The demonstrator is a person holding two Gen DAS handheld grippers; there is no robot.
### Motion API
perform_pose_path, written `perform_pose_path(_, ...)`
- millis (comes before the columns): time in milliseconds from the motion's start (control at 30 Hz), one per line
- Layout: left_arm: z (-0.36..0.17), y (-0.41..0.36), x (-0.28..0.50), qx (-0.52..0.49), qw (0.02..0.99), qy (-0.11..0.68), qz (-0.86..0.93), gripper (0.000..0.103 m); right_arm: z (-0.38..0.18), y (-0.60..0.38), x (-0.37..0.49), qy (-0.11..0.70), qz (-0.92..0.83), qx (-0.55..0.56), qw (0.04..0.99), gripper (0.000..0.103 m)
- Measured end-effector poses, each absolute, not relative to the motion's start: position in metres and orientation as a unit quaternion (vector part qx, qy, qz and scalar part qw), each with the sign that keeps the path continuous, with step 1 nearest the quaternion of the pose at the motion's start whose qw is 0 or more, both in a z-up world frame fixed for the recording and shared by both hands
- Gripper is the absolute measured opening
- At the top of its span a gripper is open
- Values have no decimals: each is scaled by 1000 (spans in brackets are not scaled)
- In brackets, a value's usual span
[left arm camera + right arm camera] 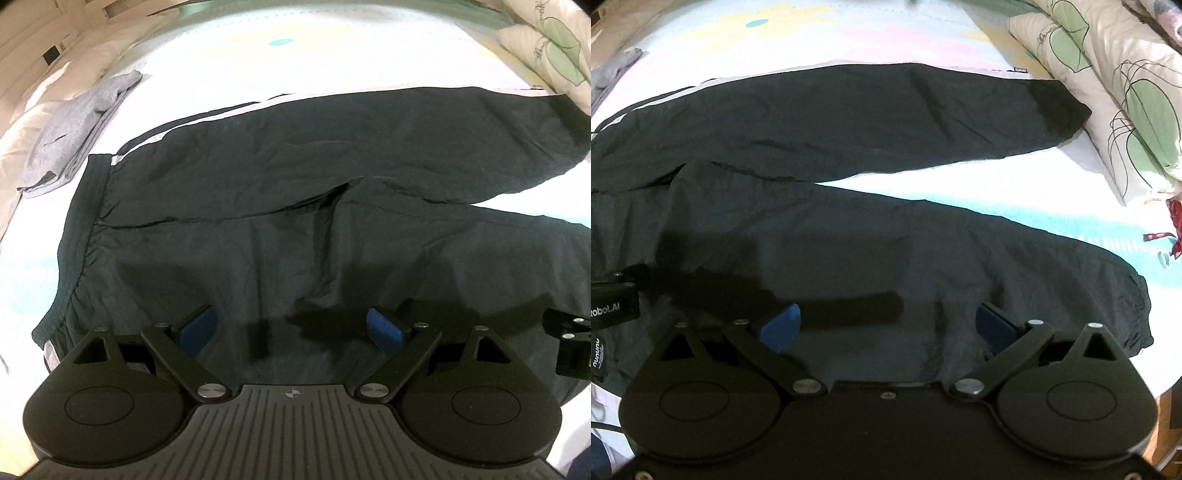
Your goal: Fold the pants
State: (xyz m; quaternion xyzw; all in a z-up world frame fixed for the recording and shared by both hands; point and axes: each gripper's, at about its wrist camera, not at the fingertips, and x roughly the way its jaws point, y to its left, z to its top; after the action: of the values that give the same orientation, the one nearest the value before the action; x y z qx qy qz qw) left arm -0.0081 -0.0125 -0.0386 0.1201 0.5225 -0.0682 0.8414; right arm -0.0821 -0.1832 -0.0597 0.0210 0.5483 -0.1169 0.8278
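Observation:
Dark pants [258, 229] with a white side stripe lie spread flat on the bed, waistband [81, 229] at the left, both legs running right. In the right wrist view the two legs [868, 125] split apart, the near leg's cuff [1134, 306] at the right. My left gripper [291, 328] is open and empty, hovering over the near side of the seat. My right gripper [886, 326] is open and empty over the near leg. The right gripper's body [569, 343] shows at the right edge of the left wrist view.
A folded grey garment [77, 125] lies left of the waistband. A leaf-print pillow [1108, 92] lies at the far right by the leg cuffs. The bed sheet [295, 55] is pale with pastel patterns. A red item [1174, 221] sits at the right edge.

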Motion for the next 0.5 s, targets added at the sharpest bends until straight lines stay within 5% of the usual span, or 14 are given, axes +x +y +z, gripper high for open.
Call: perform_pose_path(500,-39,-16,-8,121,841,524,-68,89,-63,-183,-80,550,-118,20,826,101)
